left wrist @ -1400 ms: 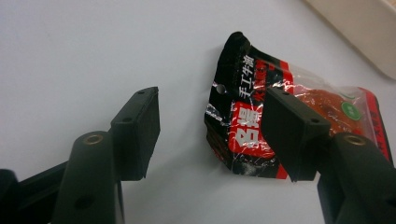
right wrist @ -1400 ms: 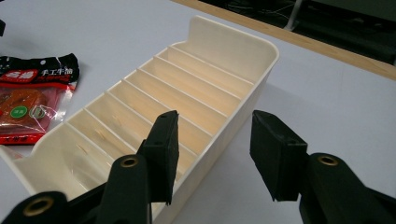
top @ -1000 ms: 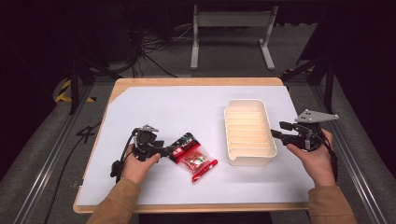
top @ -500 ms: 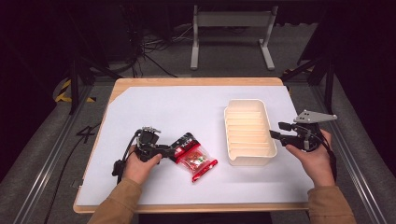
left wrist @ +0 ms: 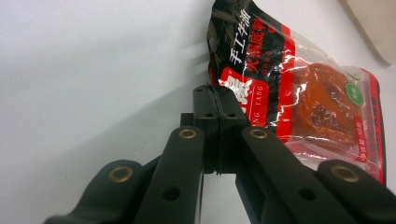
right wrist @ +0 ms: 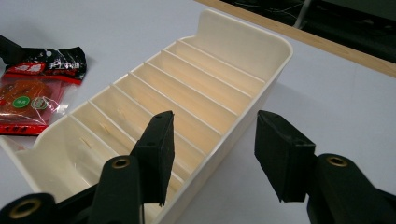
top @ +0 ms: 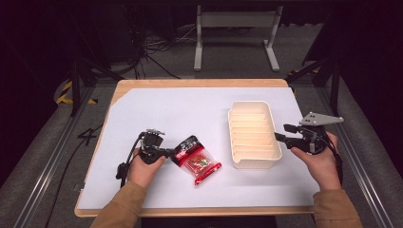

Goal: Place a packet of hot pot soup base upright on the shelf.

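The left gripper [left wrist: 218, 100] has just closed its two black jaws on the near edge of a red-and-black plastic snack packet [left wrist: 299, 88]. The packet lies on a white table surface [left wrist: 93, 70], with orange food showing through its clear window.

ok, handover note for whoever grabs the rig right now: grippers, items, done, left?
Left gripper: jaws have just closed, now shut on the near edge of the snack packet.
Right gripper: open, straddling the near side wall of the divided tray, not clamped.
Items: the packet lies flat on the white table cover, left of the tray and apart from it. The tray's slots look empty.
Done: packet gripped.
Left: probably lift it and slot it into the tray while the right gripper steadies the wall.
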Demonstrator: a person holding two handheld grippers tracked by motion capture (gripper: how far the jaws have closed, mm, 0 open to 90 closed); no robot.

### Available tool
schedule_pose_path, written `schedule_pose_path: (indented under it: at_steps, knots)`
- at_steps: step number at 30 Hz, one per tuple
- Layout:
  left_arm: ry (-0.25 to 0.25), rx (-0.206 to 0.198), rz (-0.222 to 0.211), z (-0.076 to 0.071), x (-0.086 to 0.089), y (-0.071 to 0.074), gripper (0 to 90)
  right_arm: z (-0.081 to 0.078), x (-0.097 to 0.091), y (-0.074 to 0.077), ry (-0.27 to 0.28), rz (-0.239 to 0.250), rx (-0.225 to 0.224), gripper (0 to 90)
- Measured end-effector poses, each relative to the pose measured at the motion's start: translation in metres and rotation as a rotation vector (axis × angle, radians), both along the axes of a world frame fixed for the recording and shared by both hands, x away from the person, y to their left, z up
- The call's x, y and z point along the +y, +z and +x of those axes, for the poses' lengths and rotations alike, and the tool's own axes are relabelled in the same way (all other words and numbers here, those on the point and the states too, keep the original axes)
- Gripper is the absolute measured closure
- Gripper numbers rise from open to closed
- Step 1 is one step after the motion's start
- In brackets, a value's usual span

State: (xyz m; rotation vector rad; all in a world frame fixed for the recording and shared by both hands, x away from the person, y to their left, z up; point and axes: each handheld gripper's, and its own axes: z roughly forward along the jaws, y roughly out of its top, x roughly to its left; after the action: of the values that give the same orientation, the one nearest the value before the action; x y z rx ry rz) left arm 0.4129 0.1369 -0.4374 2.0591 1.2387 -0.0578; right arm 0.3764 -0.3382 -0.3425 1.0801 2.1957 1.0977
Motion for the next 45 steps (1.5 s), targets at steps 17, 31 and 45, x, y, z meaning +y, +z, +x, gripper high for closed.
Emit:
schedule_pose_path:
  at_steps: [17,31,45]
  knots:
    - [-0.054,-0.169,-0.033,-0.017,0.008,0.04,90.0,-0.004,-0.002,0.006,0.042,-0.024,-0.006,59.4]
    - [-0.106,-0.331,-0.089,-0.039,0.015,0.076,90.0,-0.013,0.009,0.018,0.109,-0.045,-0.019,68.9]
    - [-0.171,-0.403,-0.14,-0.055,0.009,0.099,90.0,-0.021,0.022,0.027,0.174,-0.039,-0.035,71.4]
